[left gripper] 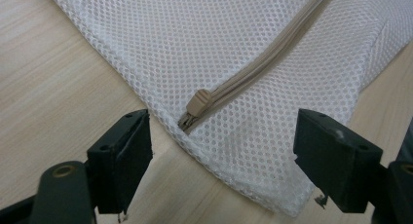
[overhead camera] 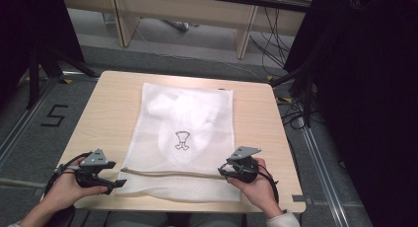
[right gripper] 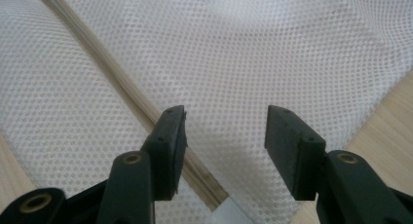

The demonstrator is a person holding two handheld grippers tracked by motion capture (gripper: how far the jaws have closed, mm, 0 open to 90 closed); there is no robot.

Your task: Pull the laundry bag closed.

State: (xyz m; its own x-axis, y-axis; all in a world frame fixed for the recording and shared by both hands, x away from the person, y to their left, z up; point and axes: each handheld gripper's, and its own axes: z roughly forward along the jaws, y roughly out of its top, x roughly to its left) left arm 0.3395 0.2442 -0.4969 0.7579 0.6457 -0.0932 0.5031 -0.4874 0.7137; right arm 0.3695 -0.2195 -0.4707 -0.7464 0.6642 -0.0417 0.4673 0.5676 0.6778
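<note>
The left gripper view shows the zipper pull [left gripper: 198, 102] on the mesh bag [left gripper: 234, 44].

A light wooden tabletop [overhead camera: 113, 113] stands on a grey floor [overhead camera: 29, 138] marked with a black number 5 [overhead camera: 54, 116]. Behind it is a pale wooden desk [overhead camera: 197, 12], with black cables [overhead camera: 268, 44] trailing across the floor beneath and dark curtains [overhead camera: 365, 89] hanging at the sides.

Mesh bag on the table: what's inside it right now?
Through the white mesh laundry bag a white fabric item shows, bearing a small dark outline print. Its beige zipper runs closed along the near edge. The mesh blurs what garment it is.
</note>
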